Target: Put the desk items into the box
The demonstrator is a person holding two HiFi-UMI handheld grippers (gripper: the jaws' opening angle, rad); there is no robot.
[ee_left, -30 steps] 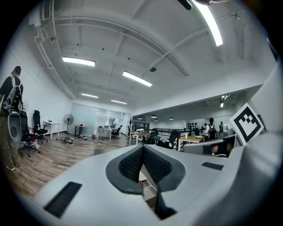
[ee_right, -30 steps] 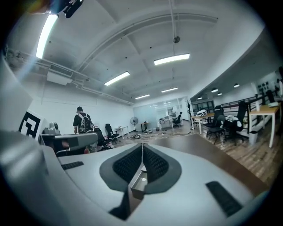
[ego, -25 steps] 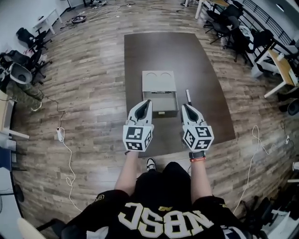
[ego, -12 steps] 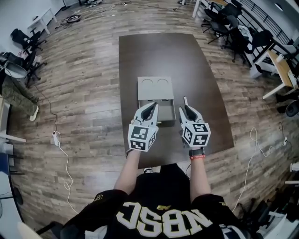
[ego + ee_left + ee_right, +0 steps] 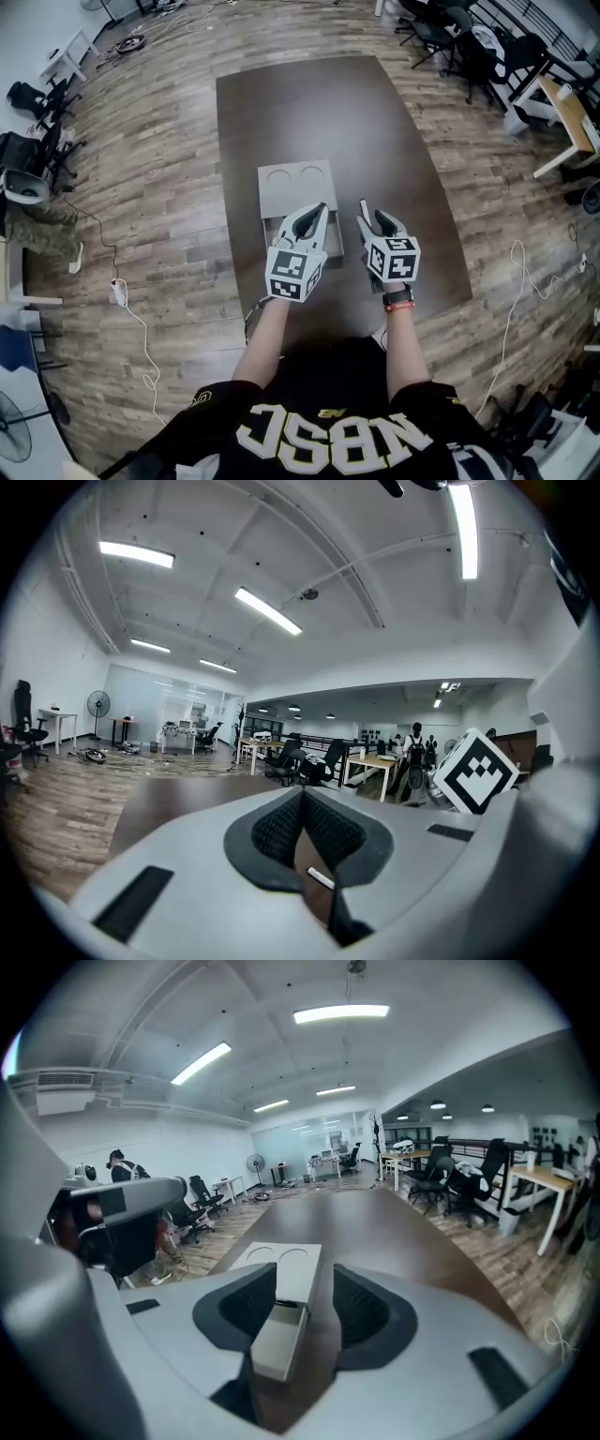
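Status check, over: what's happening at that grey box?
Left gripper shut, by box. Right gripper: jaws just been opening, nothing gripped. Nothing seen blocking the box.

Head view looks steeply down; right gripper view shares the box (image 5: pixel 296 192).

1 box (image 5: pixel 295 180), 1 table (image 5: pixel 319 103), 2 grippers (image 5: pixel 316 210) (image 5: pixel 373 216)

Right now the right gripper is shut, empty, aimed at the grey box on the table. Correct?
No: the right gripper is open; its jaws have just been opening, with nothing gripped between them, as the right gripper view shows. Empty, aimed at the grey box on the table: right.
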